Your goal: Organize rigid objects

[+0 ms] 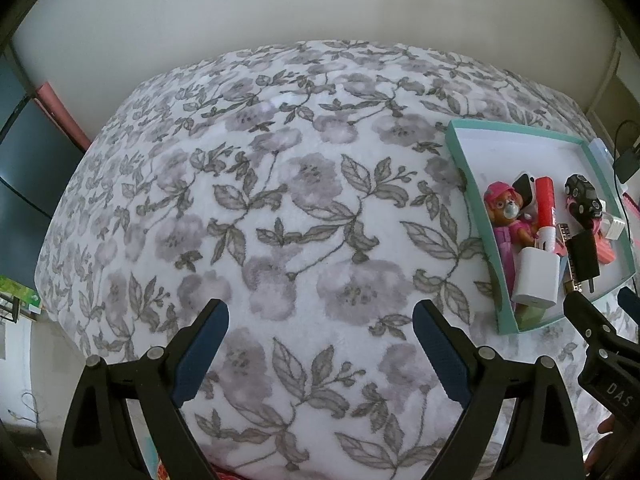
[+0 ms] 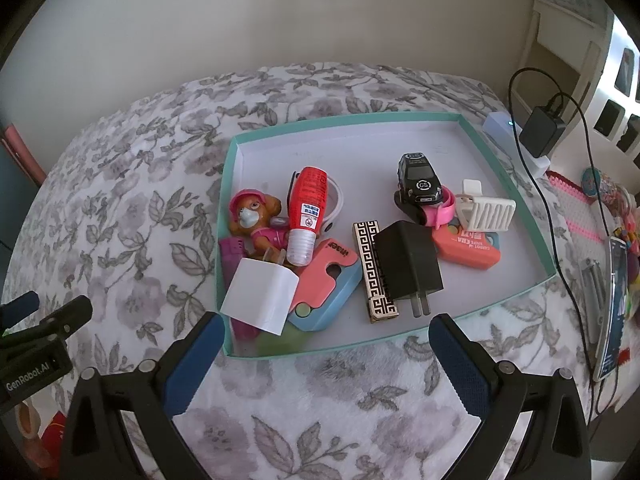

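A teal-rimmed box (image 2: 504, 184) lies on the floral blanket and holds several small objects: a pink pup figure (image 2: 252, 216), a red bottle (image 2: 308, 208), a white charger cube (image 2: 260, 296), a black plug adapter (image 2: 408, 260), a black toy car (image 2: 418, 178), a patterned lighter (image 2: 374, 272). My right gripper (image 2: 326, 332) is open and empty just in front of the box. My left gripper (image 1: 320, 316) is open and empty over bare blanket, left of the box (image 1: 476, 200).
The floral blanket (image 1: 280, 200) covers the surface up to a pale wall. Right of the box are a black power adapter with cable (image 2: 542, 130), a phone (image 2: 614, 308) and colourful toys (image 2: 608, 188). The right gripper's fingers (image 1: 600, 320) show in the left wrist view.
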{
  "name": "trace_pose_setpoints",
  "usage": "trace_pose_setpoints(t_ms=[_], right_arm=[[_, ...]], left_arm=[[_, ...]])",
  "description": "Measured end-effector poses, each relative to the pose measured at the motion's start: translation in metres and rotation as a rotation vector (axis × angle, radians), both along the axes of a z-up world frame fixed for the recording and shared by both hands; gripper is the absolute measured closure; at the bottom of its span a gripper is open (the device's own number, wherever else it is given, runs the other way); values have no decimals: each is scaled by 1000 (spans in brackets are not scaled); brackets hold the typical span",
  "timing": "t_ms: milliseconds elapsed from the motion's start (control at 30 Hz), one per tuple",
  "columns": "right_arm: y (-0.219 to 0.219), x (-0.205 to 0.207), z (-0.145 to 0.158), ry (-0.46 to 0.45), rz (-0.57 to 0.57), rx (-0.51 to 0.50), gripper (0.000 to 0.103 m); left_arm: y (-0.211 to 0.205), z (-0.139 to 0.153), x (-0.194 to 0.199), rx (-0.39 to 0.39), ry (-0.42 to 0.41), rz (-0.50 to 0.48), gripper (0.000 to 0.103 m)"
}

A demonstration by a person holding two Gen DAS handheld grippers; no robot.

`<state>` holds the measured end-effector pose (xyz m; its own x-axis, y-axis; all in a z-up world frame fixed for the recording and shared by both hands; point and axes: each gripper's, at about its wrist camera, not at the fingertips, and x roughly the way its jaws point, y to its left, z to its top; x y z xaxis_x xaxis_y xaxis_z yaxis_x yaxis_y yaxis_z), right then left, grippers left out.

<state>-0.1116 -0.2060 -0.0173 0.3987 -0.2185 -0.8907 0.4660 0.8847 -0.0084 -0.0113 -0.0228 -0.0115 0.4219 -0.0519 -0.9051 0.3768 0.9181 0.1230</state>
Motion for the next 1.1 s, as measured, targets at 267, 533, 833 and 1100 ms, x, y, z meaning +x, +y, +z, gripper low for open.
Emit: trace_pose_setpoints(t_ms=[267, 533, 833, 1100], right_arm=[[0, 0, -1, 1, -1, 0, 0], [-1, 1, -1, 2, -1, 1, 0], [-1, 1, -2, 4, 3, 0, 0], [0, 0, -4, 9, 6, -3, 0]], left_arm=[[-2, 0, 0, 3, -1, 1, 9], [1, -2, 1, 6, -2, -1, 9], [-1, -2, 0, 13, -3, -6, 9], [0, -2, 0, 15, -5, -15, 9]])
